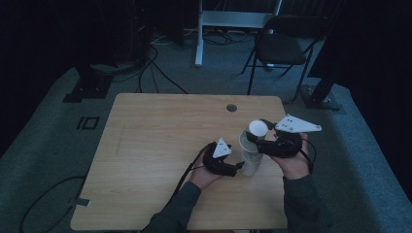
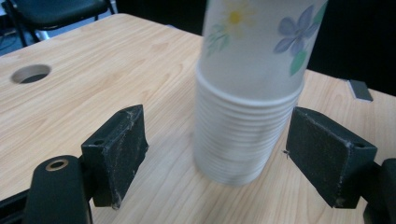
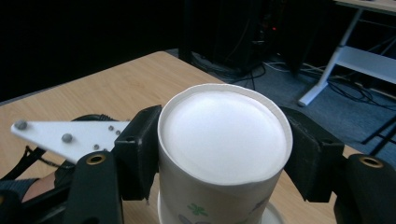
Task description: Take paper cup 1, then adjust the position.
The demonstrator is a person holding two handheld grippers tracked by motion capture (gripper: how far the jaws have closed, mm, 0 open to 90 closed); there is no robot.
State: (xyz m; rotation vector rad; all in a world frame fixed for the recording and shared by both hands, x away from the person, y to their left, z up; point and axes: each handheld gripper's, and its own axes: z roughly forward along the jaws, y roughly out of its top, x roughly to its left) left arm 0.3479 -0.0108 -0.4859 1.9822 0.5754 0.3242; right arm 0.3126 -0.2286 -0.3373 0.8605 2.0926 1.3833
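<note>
Looks like unstacking paper cups, early stage. The top cup (image 3: 224, 154) sits upside down, its white base up, gripped by the right gripper (image 3: 224, 140); both jaws press its sides near the base. It seems partly lifted: in the left gripper view its flowered wall (image 2: 264, 42) rises well above the rims of the cup stack (image 2: 238, 140), but it hasn't come free. No separated cups anywhere on the table (image 1: 160, 121), so I'd say nothing is done yet and the whole stack is left.

The stack stands toward the table's right edge, nearer the front edge than the back.

The left gripper (image 2: 215, 158) is wide open, jaws either side of the stack's lower rims, with a clear gap on the left side; the right pad is close, can't tell if it touches. Likely about to clamp the stack so the cup pulls off.

Pose: left hand (image 1: 206, 174) low and level at the stack's base, right hand (image 1: 294, 162) higher, reaching in from the right.
</note>
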